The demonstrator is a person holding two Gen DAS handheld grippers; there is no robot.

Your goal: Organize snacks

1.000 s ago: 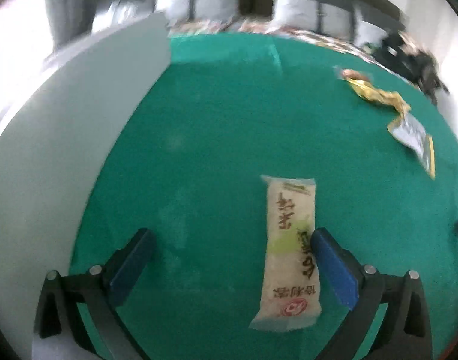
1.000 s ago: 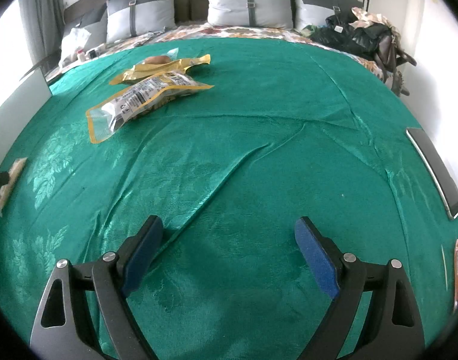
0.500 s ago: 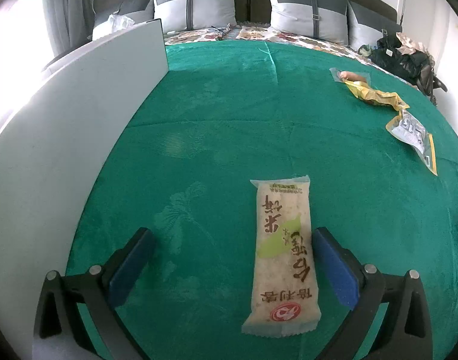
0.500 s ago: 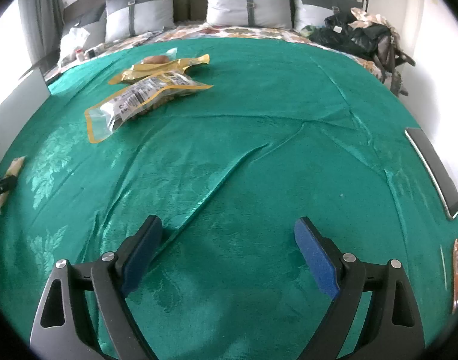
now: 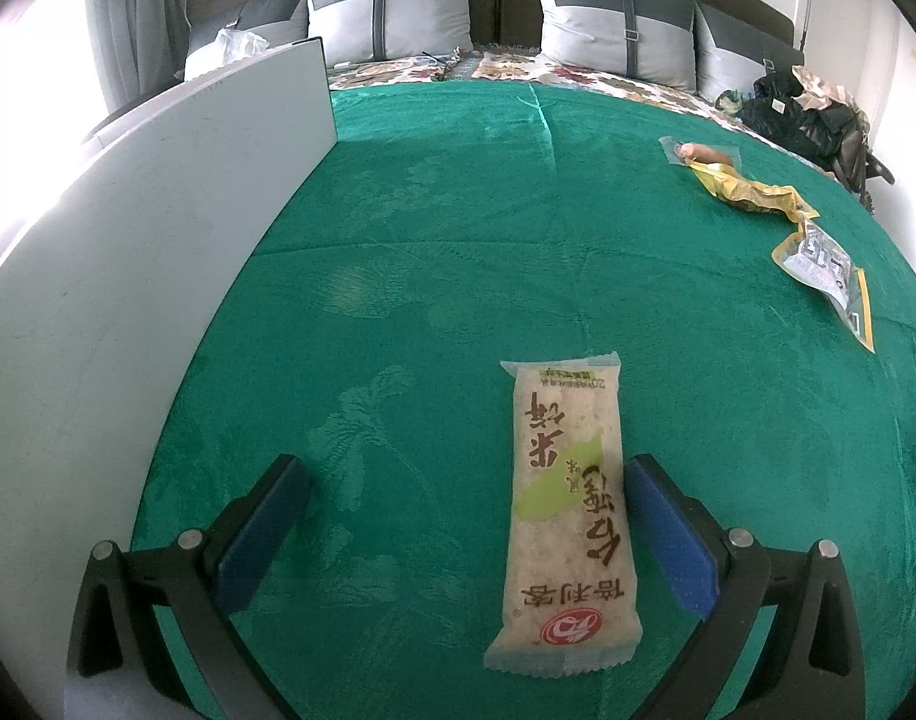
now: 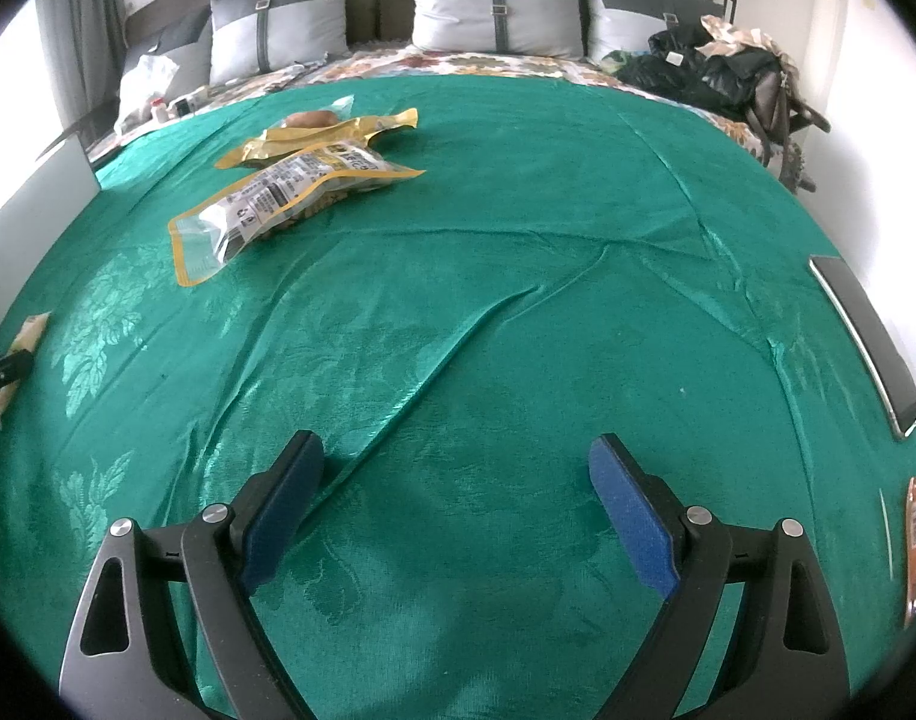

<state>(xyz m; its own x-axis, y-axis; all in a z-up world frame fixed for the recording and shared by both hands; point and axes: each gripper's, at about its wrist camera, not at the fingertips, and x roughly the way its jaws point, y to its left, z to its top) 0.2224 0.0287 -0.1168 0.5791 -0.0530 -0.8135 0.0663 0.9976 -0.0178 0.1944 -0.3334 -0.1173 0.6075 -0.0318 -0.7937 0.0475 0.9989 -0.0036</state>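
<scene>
Presently the left gripper (image 5: pixel 466 480) stands wide open over the green cloth (image 5: pixel 458 240), gripping nothing; the rice-cracker packet (image 5: pixel 568 516) lies flat between its jaws, hard against the right-hand pad. The right gripper (image 6: pixel 458 468) is likewise open and empty, with the yellow snack pouches (image 6: pixel 296 192) well ahead to its left. Risk: closing off-centre could pinch only the wrapper edge or crush the crackers.

Two wrist fisheyes, angled down, close over green cloth (image 5: pixel 458 228), sharing snack packets (image 6: pixel 290 192)
</scene>
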